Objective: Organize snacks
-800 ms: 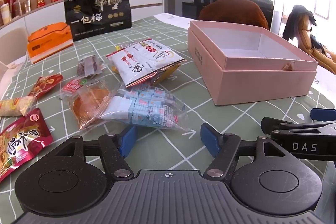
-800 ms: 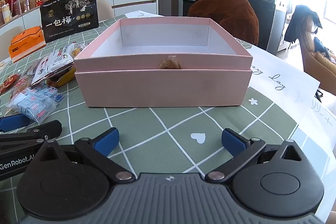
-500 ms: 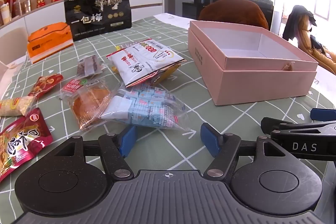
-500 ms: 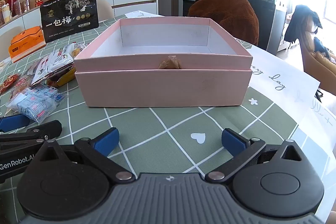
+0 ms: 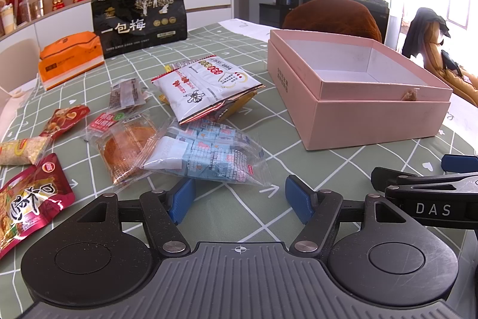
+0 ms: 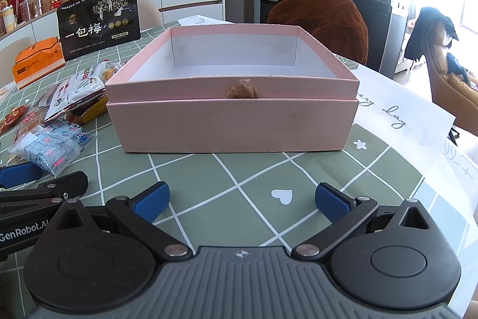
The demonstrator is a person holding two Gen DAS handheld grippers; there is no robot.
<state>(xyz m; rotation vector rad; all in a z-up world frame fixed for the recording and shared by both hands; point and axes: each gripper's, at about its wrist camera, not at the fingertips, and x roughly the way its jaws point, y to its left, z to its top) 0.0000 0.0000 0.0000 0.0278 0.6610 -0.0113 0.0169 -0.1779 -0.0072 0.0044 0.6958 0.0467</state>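
Both hand-held grippers released, low over the checked green surface (image 5: 239,50)

The left hand-held gripper (image 5: 239,198) hangs with jaws spread just short of a clear bag of blue-wrapped candies (image 5: 209,154), beside a round cake packet (image 5: 125,148) and a white snack pouch (image 5: 206,85); the right hand-held gripper (image 6: 240,201), jaws spread and holding nothing, faces the open pink box (image 6: 233,124), its inside bare
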